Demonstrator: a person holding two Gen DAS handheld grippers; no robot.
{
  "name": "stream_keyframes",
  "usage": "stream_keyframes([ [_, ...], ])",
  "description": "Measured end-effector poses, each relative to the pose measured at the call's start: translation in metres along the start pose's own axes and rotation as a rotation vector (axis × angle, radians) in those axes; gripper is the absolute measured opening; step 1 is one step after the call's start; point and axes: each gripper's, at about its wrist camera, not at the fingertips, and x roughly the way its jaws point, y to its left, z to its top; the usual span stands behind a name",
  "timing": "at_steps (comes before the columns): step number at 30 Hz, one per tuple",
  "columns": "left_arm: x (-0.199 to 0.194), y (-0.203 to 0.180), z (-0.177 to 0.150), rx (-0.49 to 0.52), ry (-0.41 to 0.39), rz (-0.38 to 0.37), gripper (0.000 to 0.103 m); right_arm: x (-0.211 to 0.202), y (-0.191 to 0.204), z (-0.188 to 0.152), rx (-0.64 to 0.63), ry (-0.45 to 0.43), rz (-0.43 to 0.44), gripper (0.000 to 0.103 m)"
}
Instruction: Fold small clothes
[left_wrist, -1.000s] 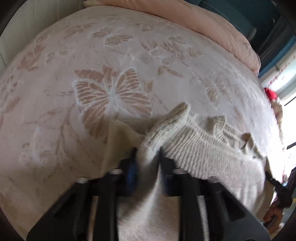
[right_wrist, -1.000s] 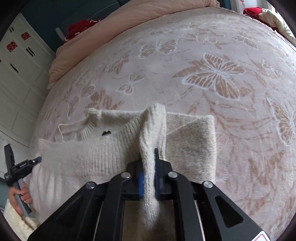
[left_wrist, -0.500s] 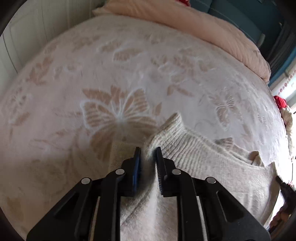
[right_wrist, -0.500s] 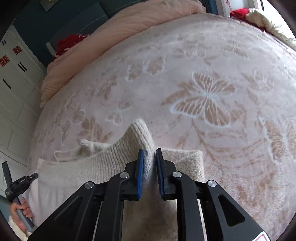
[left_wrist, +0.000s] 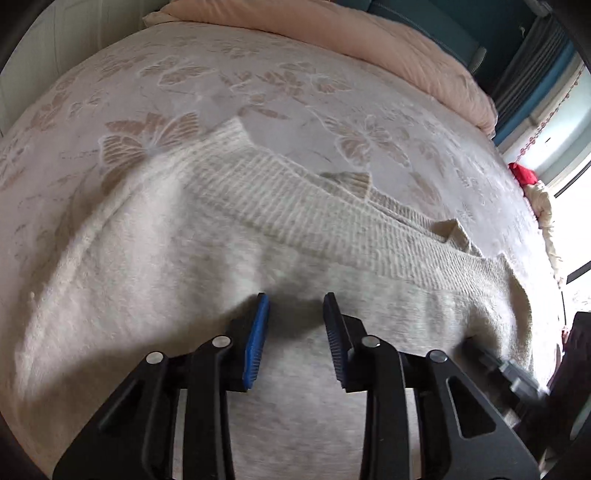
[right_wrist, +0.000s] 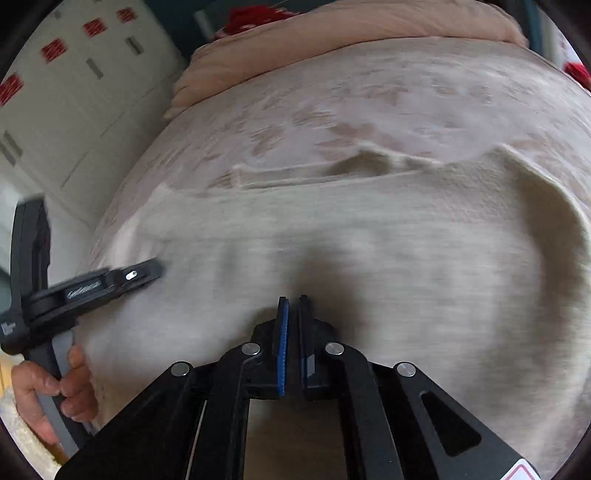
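Your left gripper is hanging released over the sweater, which is lying on the bed; your right gripper is sitting nearly clenched, seemingly empty. Dragging either could be rumpling the fold.

A bed is filling the scene, wearing a pale blanket patterned with butterflies. A peach duvet is lying bunched along its far edge. White cupboards are standing at left, and daylight is pouring through a window at right.
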Motion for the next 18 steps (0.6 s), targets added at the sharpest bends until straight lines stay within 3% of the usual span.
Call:
stream_keyframes([
  [2,0.001,0.016,0.003,-0.003,-0.005,0.035,0.029,-0.024,-0.065,0.000,0.161,-0.045,-0.034,0.000],
  [4,0.001,0.032,0.000,-0.027,0.004,0.012,0.029,-0.052,-0.108,-0.003,0.264,-0.087,-0.151,0.000],
  [6,-0.005,0.042,-0.006,-0.073,-0.009,-0.034,0.027,-0.073,-0.116,-0.010,0.286,-0.096,-0.190,0.003],
  [8,-0.025,0.046,-0.012,-0.125,-0.033,-0.061,0.028,-0.091,-0.106,-0.020,0.253,-0.103,-0.176,0.008],
  [11,-0.069,0.065,-0.029,-0.209,-0.108,-0.071,0.059,-0.119,-0.098,-0.049,0.226,-0.129,-0.215,0.047],
  [12,-0.085,0.077,-0.037,-0.245,-0.144,-0.035,0.073,-0.129,-0.101,-0.061,0.250,-0.144,-0.228,0.051],
  [13,-0.094,0.085,-0.045,-0.268,-0.159,-0.012,0.078,-0.136,-0.105,-0.070,0.276,-0.146,-0.235,0.051],
  [18,-0.098,0.137,-0.087,-0.500,-0.098,0.013,0.080,-0.127,-0.127,-0.107,0.421,-0.072,-0.111,0.055],
])
